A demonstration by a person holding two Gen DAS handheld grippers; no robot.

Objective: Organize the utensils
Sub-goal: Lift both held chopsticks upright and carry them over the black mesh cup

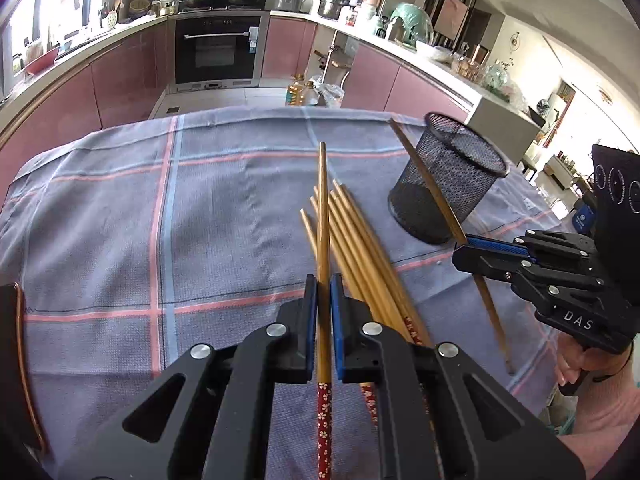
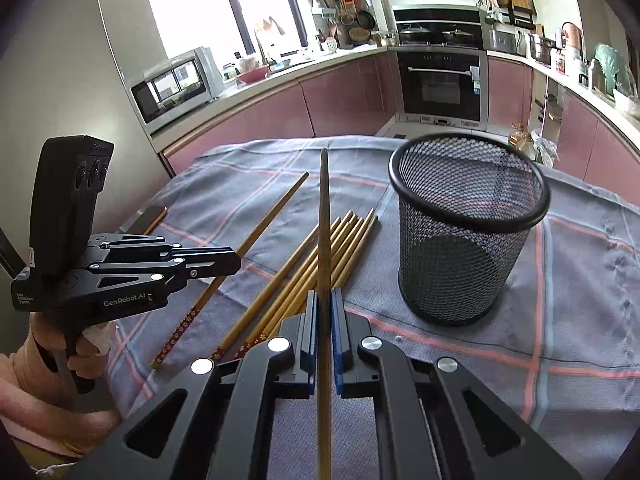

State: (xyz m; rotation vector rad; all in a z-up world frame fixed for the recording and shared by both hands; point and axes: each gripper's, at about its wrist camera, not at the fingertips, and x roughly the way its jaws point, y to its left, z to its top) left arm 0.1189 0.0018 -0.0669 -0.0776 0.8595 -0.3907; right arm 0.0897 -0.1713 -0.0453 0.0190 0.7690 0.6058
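Observation:
My left gripper (image 1: 323,280) is shut on one wooden chopstick (image 1: 322,216) with a red flowered end, lifted above the cloth and pointing away. My right gripper (image 2: 324,298) is shut on a second, darker chopstick (image 2: 325,220). Seen from the left wrist, the right gripper (image 1: 460,250) holds that chopstick (image 1: 430,184) slanted in front of the black mesh cup (image 1: 448,176). Seen from the right wrist, the left gripper (image 2: 238,258) holds its chopstick (image 2: 276,210) at the left. Several more chopsticks (image 2: 328,252) lie bundled on the cloth beside the empty upright mesh cup (image 2: 466,232).
A blue-grey checked cloth (image 1: 120,220) covers the table. A dark object with a copper rim (image 1: 24,360) sits at the table's left edge. Pink kitchen cabinets, an oven and cluttered counters lie beyond the far edge. A person's hands hold both gripper handles.

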